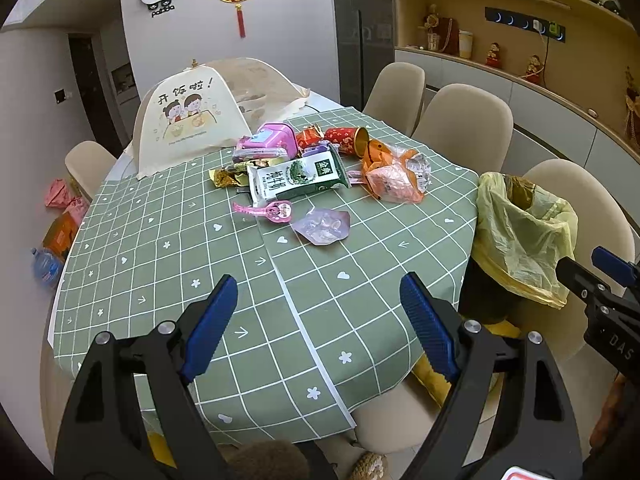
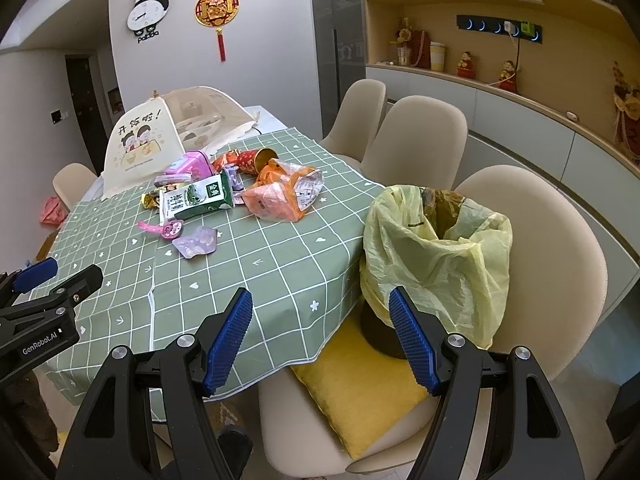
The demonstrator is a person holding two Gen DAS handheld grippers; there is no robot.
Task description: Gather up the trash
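Note:
A heap of trash lies mid-table on the green checked cloth (image 1: 160, 264): a green-and-white milk carton (image 1: 296, 178), an orange wrapper (image 1: 394, 178), a red can (image 1: 346, 140), a pink box (image 1: 268, 140), a pink clip (image 1: 272, 211) and a clear purple packet (image 1: 322, 225). The carton (image 2: 196, 199) and the orange wrapper (image 2: 280, 192) show in the right wrist view too. A bin with a yellow bag (image 1: 520, 232) (image 2: 436, 256) stands on a chair at the table's right edge. My left gripper (image 1: 316, 300) and right gripper (image 2: 320, 312) are open, empty, near the table's front edge.
A mesh food cover (image 1: 188, 120) stands at the back left of the table. Beige chairs (image 1: 464, 124) ring the table, one with a yellow cushion (image 2: 360, 392). A water bottle (image 1: 46, 266) and bags lie on the floor at left. Shelves line the right wall.

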